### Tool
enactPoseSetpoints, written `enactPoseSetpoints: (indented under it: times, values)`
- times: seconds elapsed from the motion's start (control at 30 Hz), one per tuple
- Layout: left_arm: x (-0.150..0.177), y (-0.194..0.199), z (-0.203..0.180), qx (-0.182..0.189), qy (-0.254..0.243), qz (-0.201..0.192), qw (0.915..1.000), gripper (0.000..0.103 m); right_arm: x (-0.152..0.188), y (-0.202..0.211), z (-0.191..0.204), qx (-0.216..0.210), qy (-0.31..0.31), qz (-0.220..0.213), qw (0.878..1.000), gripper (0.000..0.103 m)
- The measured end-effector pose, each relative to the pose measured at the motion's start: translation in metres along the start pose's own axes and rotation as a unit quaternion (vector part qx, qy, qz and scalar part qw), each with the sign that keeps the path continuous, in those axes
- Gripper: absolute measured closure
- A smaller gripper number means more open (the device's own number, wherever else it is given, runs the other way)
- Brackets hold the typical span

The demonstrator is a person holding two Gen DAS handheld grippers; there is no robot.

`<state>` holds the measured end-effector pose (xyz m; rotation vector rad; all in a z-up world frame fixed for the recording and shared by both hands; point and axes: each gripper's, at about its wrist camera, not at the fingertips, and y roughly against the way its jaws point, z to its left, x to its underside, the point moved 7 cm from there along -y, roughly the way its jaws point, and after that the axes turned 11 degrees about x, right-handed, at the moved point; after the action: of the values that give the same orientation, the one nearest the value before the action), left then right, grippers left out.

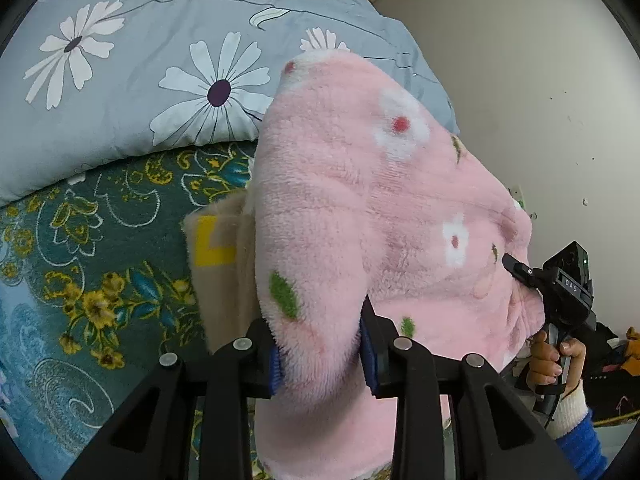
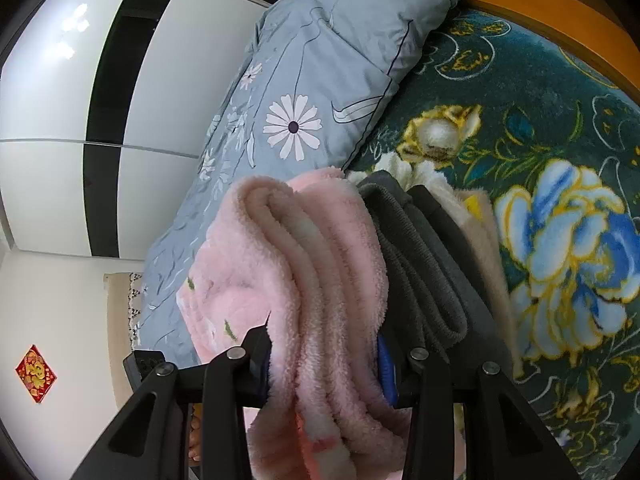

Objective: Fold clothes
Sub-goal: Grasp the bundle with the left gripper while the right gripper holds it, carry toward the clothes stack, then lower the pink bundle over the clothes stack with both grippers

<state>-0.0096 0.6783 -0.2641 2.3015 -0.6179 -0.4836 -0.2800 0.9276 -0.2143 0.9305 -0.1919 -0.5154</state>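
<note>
A folded pink fleece garment (image 1: 380, 216) with white flowers and green leaves hangs between both grippers above the bed. My left gripper (image 1: 322, 356) is shut on one folded edge of it, the blue pads pressing the fleece from both sides. My right gripper (image 2: 324, 364) is shut on the other thick folded edge of the pink fleece garment (image 2: 296, 264). In the left wrist view the right gripper (image 1: 520, 272) shows at the garment's far side, held by a hand (image 1: 548, 364). Folded grey clothes (image 2: 416, 256) and a beige piece (image 1: 224, 264) lie just beside the garment.
A dark green floral blanket (image 2: 540, 128) covers the bed. A grey-blue quilt with daisies (image 1: 140, 60) lies bunched along one side. A wooden headboard (image 2: 560, 4) edges the bed. A white and black wardrobe (image 2: 100, 120) and a plain wall (image 1: 540, 100) stand beyond.
</note>
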Motion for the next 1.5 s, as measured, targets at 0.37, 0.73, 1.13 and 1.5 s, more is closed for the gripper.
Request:
enactPoseSetpoints:
  times: [0.37,0.73,1.13,1.5]
  values:
    - [-0.003,-0.005,0.010,-0.006,0.030,0.006,0.9995,0.063,-0.002,-0.008,-0.001,-0.006,-0.012,0.004,1.000,0.057]
    - [-0.008,0.034,0.000,-0.034,0.023,-0.021,0.9989,0.055,0.003,0.020,0.010,0.051,0.028,-0.007,0.998,0.051]
    - [-0.023,0.051,-0.054,-0.025,-0.089,-0.048,0.9946,0.054,0.033,0.047,0.105,0.124,0.224,-0.117,0.960,0.050]
    - [-0.040,-0.002,-0.034,-0.019,-0.064,-0.017,0.9976,0.054,0.010,-0.007,0.062,0.185,0.185,-0.089,0.961,0.055]
